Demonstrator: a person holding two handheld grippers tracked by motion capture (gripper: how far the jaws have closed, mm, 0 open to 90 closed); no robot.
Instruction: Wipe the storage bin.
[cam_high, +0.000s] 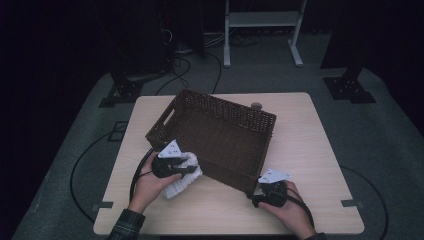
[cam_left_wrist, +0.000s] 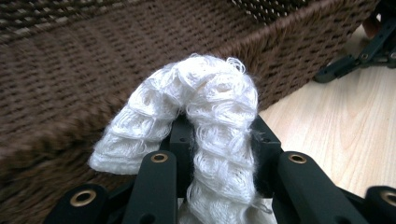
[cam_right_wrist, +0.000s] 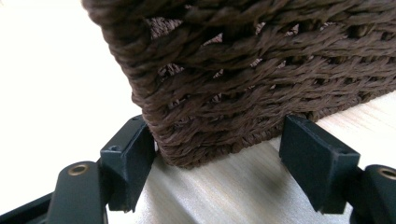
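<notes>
A brown wicker basket (cam_high: 225, 107) stands askew in the middle of the pale wooden table (cam_high: 310, 150). My left gripper (cam_high: 189, 169) is just outside the basket's near left wall, shut on a white knitted cloth (cam_high: 182, 184). In the left gripper view the cloth (cam_left_wrist: 215, 88) arches over the gripper (cam_left_wrist: 219, 135) in front of the basket wall (cam_left_wrist: 70, 60). My right gripper (cam_high: 262, 186) sits at the basket's near right corner. In the right gripper view that corner (cam_right_wrist: 243, 70) lies between the open gripper (cam_right_wrist: 217, 154); the left pad (cam_right_wrist: 130, 158) touches it, the right pad (cam_right_wrist: 313, 158) stands apart.
The right gripper's jaw (cam_left_wrist: 364, 56) shows at the top right of the left gripper view. A small round plug (cam_high: 256, 106) sits in the table's far edge. Beyond the table, on the floor, are a white frame stand (cam_high: 262, 30), cables and black stand bases (cam_high: 350, 87).
</notes>
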